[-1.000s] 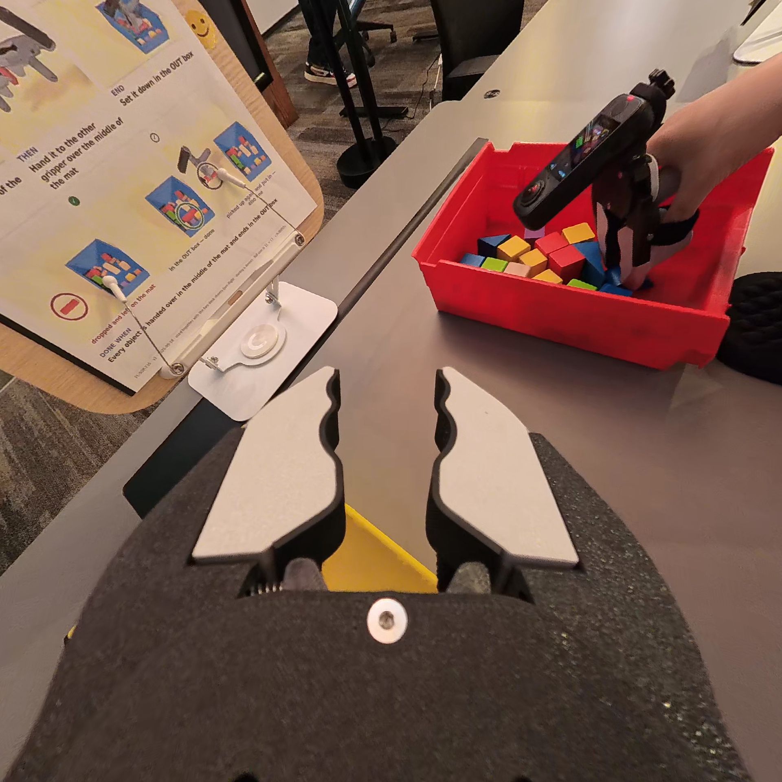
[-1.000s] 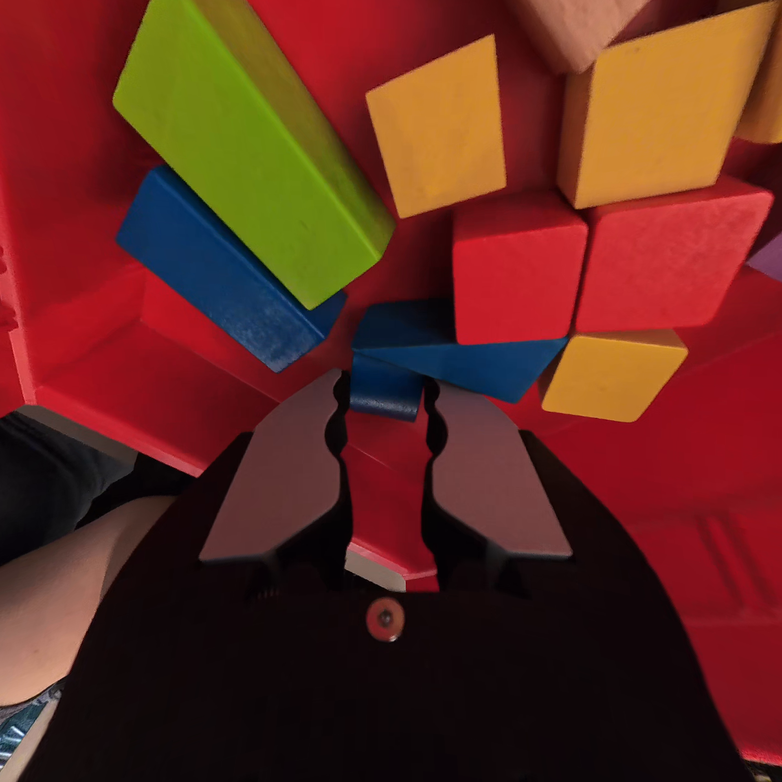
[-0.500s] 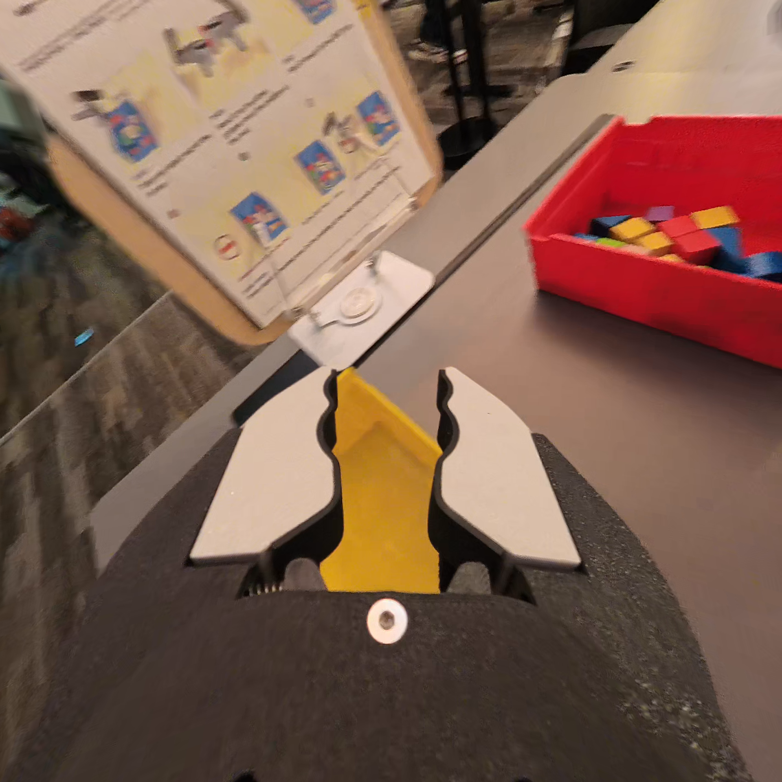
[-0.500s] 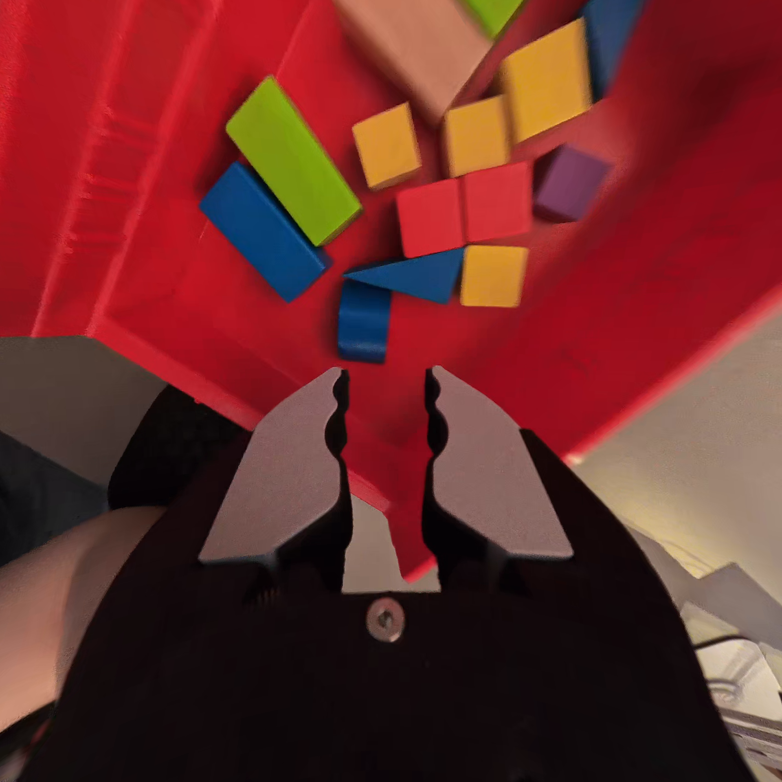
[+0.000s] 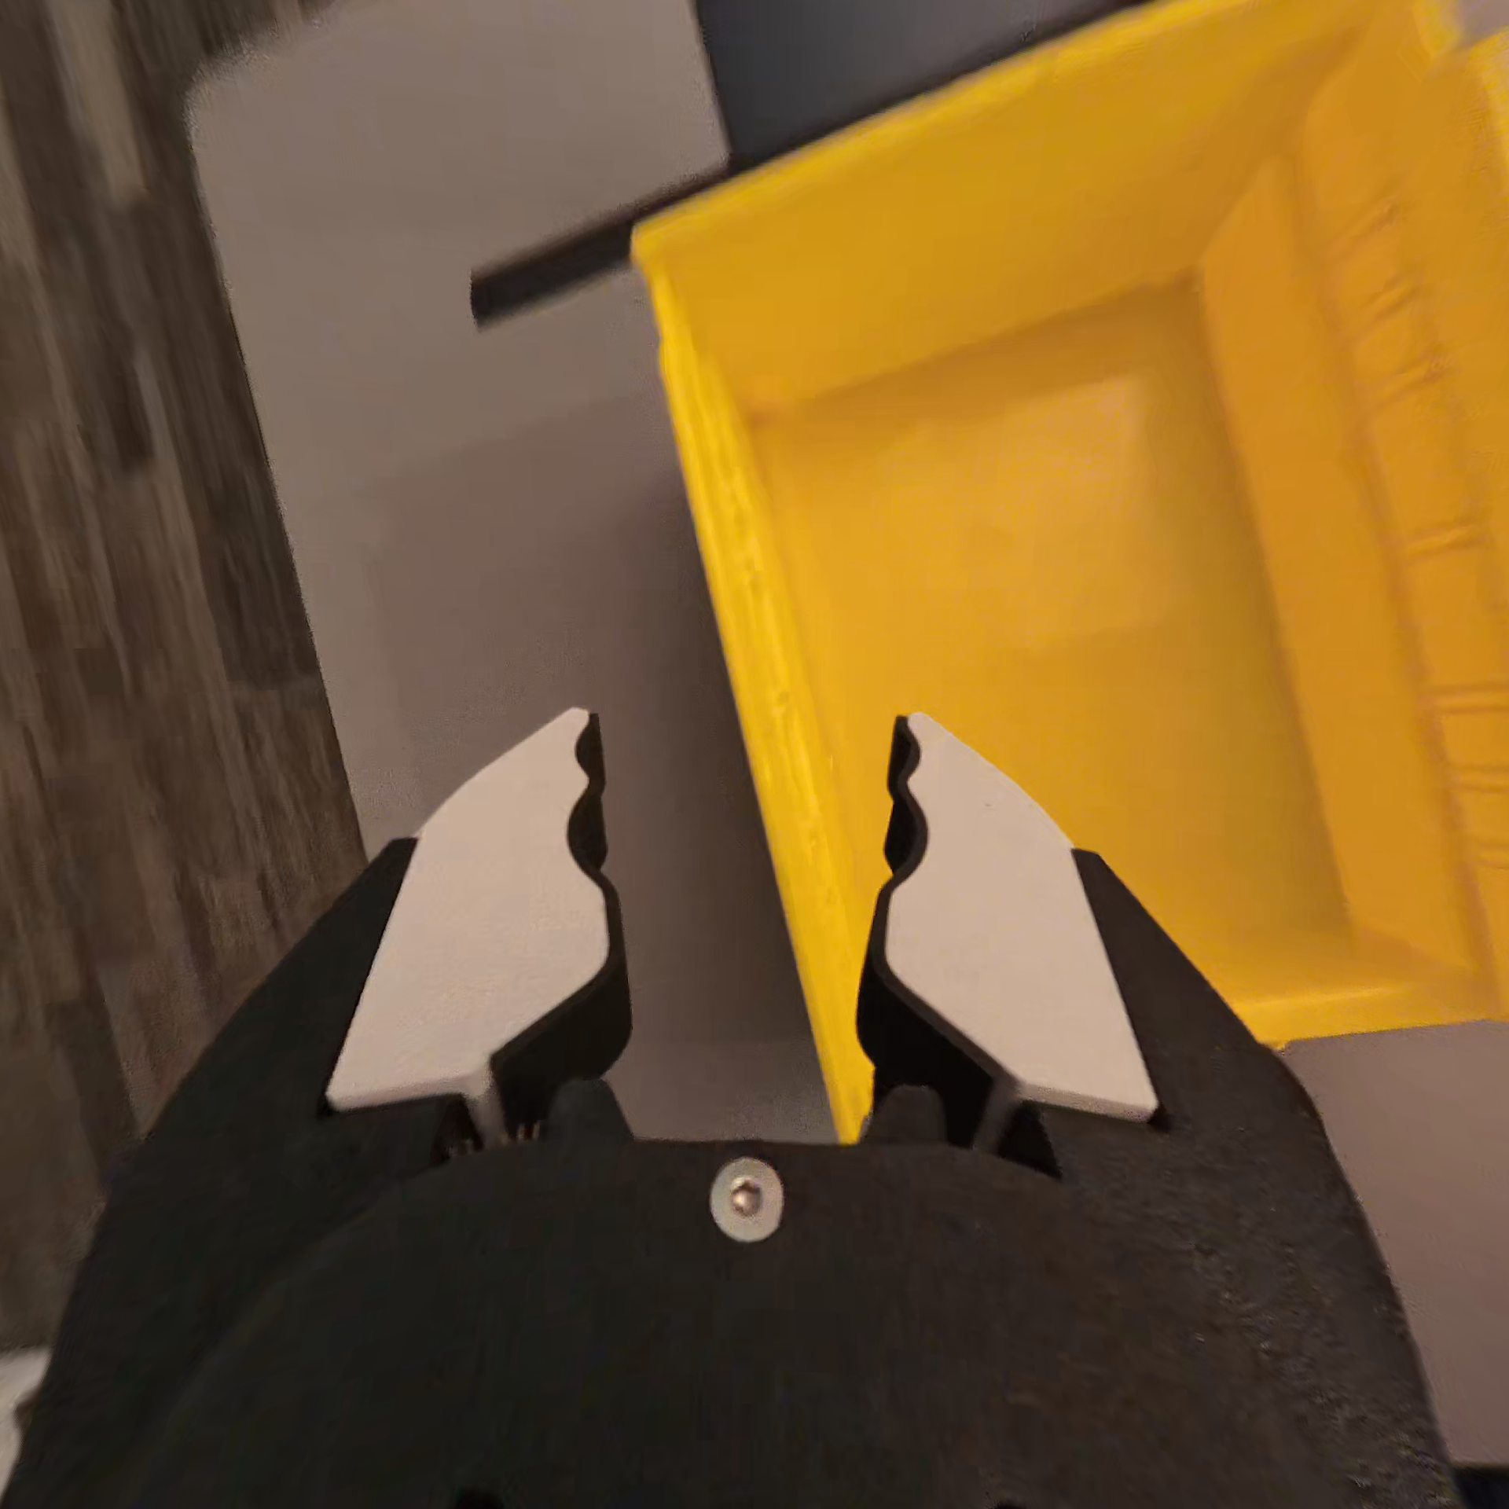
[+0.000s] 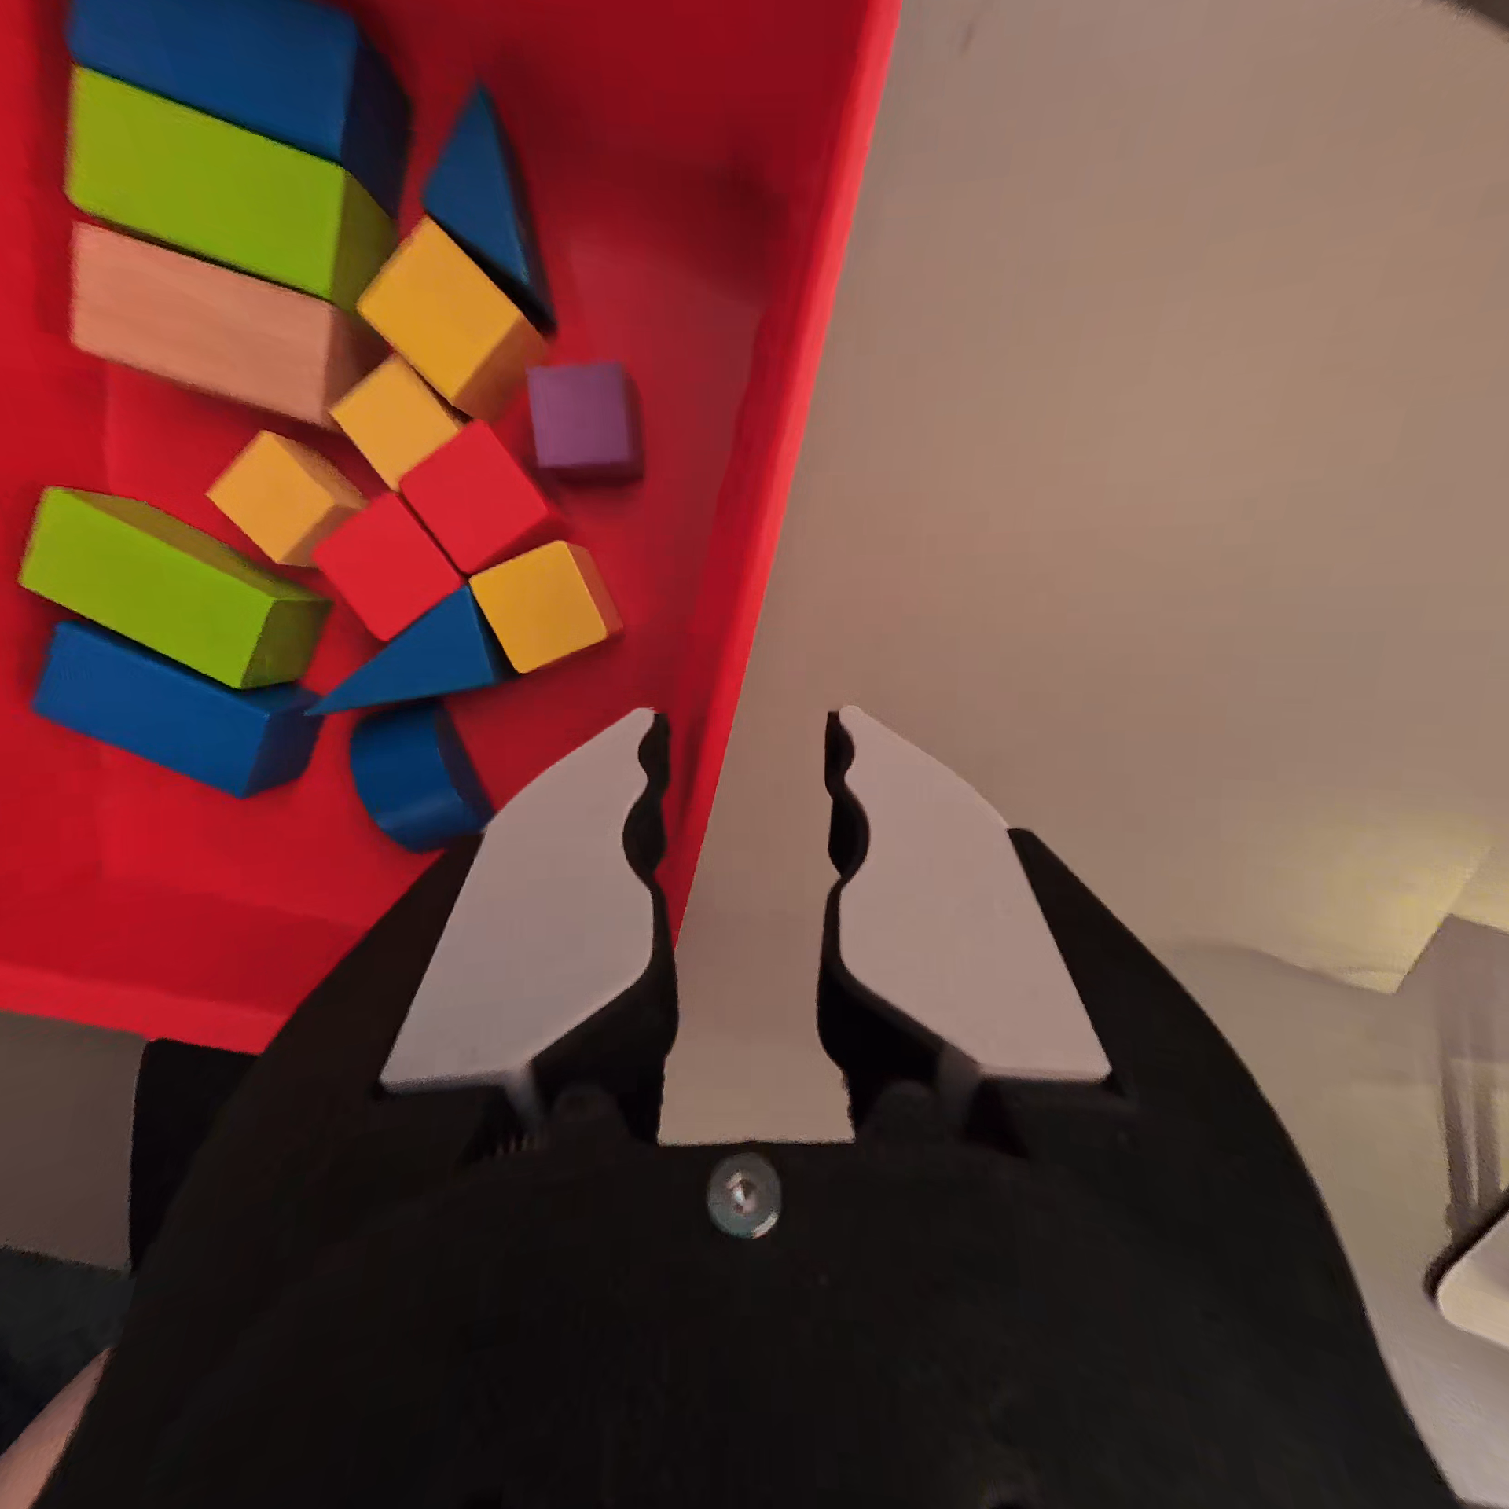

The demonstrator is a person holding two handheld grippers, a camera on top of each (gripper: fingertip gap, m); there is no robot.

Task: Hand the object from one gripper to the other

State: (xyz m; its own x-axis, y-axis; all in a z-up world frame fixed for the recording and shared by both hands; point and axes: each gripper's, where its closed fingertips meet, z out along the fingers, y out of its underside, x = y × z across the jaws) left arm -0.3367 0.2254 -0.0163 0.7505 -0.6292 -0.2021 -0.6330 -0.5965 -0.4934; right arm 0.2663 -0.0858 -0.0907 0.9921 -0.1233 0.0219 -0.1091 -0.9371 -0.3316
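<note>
My left gripper [image 5: 745, 723] is open and empty, pointing down over the left rim of an empty yellow bin [image 5: 1012, 571] on the grey table. My right gripper [image 6: 745, 718] is open and empty, above the right wall of the red bin [image 6: 784, 343]. The red bin holds several wooden blocks: a blue half-round block [image 6: 408, 780] lies nearest my left finger, with a blue wedge [image 6: 416, 653], yellow cubes [image 6: 543, 604], red cubes [image 6: 384, 563], a purple cube [image 6: 581, 418], and green [image 6: 163, 584] and blue [image 6: 163, 706] bars beyond. Neither gripper touches a block.
The grey table top [image 6: 1143, 408] lies to the right of the red bin. In the left wrist view the table edge [image 5: 269, 523] runs past wood-pattern floor [image 5: 106, 490] on the left. A dark slot [image 5: 555, 282] crosses the table behind the yellow bin.
My right gripper has risen out of the red bin and shifted right, leaving the blue half-round block lying there. My left gripper has swung down over the yellow bin and opened wider.
</note>
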